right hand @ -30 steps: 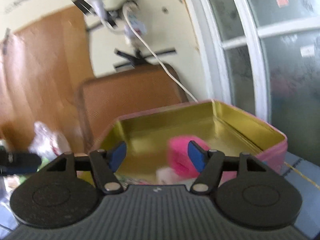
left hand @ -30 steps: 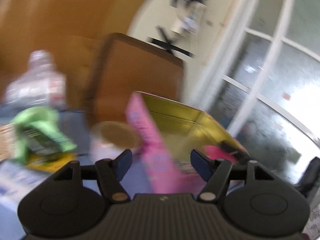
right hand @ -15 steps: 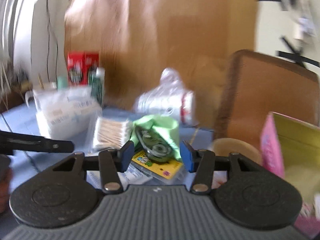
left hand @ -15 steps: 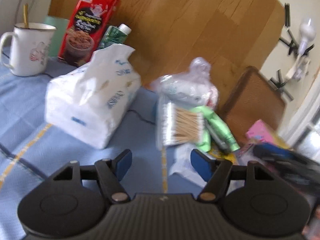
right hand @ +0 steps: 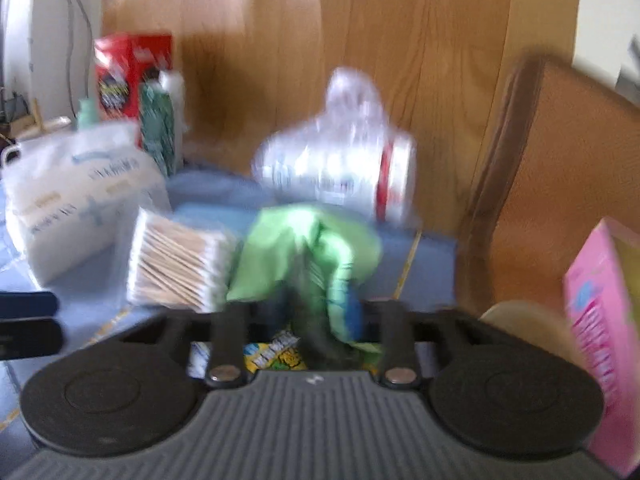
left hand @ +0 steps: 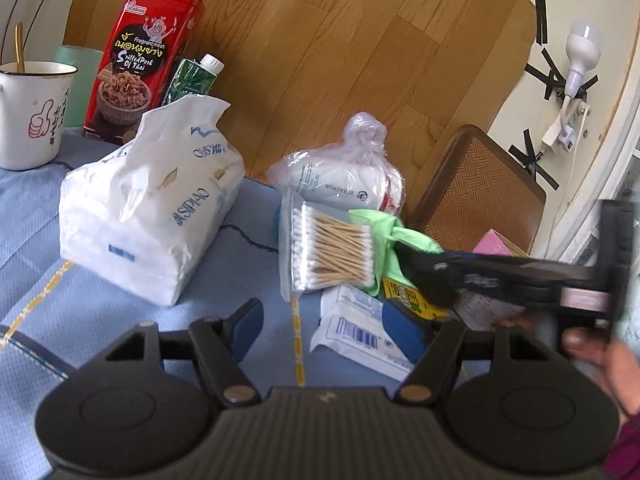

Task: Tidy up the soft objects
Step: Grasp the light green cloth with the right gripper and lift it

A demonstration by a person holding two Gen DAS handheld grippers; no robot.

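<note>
Since its jaws have just been closing, the right claw [right hand: 308,316] at lower centre of its blurred view looks nearly pressed together on the green pouch [right hand: 304,252]; contact can't be confirmed, likely a pinch to lift it toward the pink tin [right hand: 600,320] at right edge. Left claw [left hand: 320,330] is spread over bare blue desk [left hand: 120,320], holding nothing, probably waiting. Beyond it: cotton swab pack [left hand: 330,254] propped against the pouch at centre, white wipes packet [left hand: 360,330] flat beside, tissue pack [left hand: 152,208] left, knotted plastic bag [left hand: 344,176] behind.
</note>
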